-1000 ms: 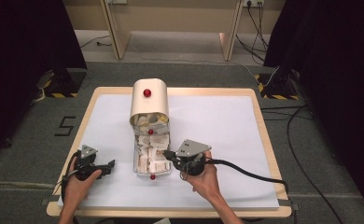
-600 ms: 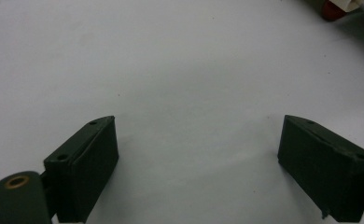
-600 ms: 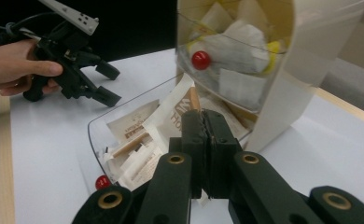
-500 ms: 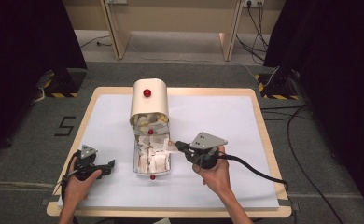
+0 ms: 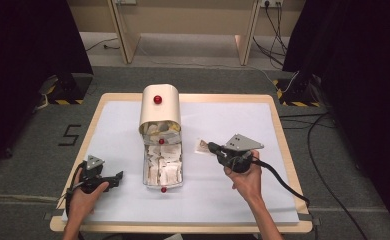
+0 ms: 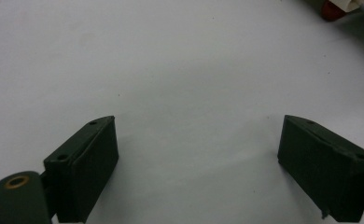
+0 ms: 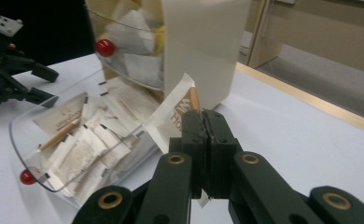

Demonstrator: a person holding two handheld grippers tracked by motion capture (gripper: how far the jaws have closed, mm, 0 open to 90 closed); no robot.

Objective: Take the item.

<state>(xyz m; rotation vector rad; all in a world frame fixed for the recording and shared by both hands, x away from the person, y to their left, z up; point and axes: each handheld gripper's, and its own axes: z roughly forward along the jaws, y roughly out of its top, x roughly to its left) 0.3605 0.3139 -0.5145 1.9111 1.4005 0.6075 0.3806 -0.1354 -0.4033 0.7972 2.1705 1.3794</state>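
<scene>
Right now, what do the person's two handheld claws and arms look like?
Both the left claw and the right claw are black, each with two blocky flat-faced jaws on linkage arms with brass-coloured pivot rings. Each carries a grey three-cornered plate dotted with small holes. A thick black cable trails from the right one toward the table edge. The forearms are bare, with no sleeves in sight.

On the worktop (image 5: 263, 120), a container (image 5: 160, 112) stands centre-back with its tray (image 5: 163, 167) of packets in front. The left hand-held gripper (image 5: 114, 177) lies left of the tray; the right hand-held gripper (image 5: 210, 146), pinching a packet (image 5: 201, 146), is right.
</scene>
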